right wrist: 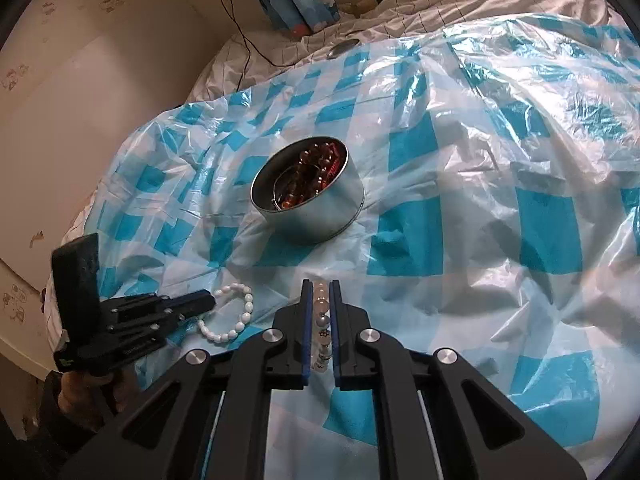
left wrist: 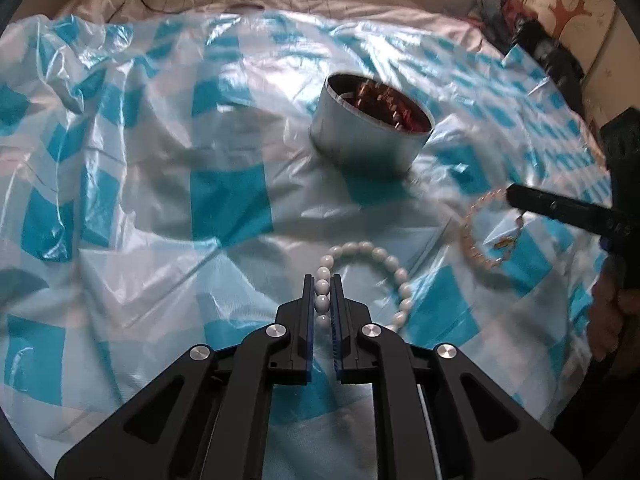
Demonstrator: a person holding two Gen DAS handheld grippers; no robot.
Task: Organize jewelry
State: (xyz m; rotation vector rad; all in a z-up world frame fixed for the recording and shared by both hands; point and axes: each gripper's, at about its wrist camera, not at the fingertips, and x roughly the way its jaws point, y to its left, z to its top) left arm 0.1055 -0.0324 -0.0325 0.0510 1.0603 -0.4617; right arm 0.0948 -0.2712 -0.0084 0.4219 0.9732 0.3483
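Observation:
My left gripper (left wrist: 322,280) is shut on a white bead bracelet (left wrist: 376,256) that loops off to the right over the blue-and-white plastic sheet (left wrist: 160,208); it also shows in the right wrist view (right wrist: 240,312), with the left gripper (right wrist: 208,302) on it. My right gripper (right wrist: 320,284) is shut on a clear pale bead bracelet (right wrist: 322,320). In the left wrist view the right gripper (left wrist: 514,196) holds that bracelet (left wrist: 476,236), which hangs with a small charm. A round metal tin (left wrist: 368,132) beyond both grippers holds amber and red beads (right wrist: 312,176).
The checked plastic sheet (right wrist: 460,220) covers a bed and is crumpled into folds. Pillows and bedding (right wrist: 400,4) lie at the far end. A wall (right wrist: 100,80) with a cable runs along one side; dark items (left wrist: 556,56) lie at the other.

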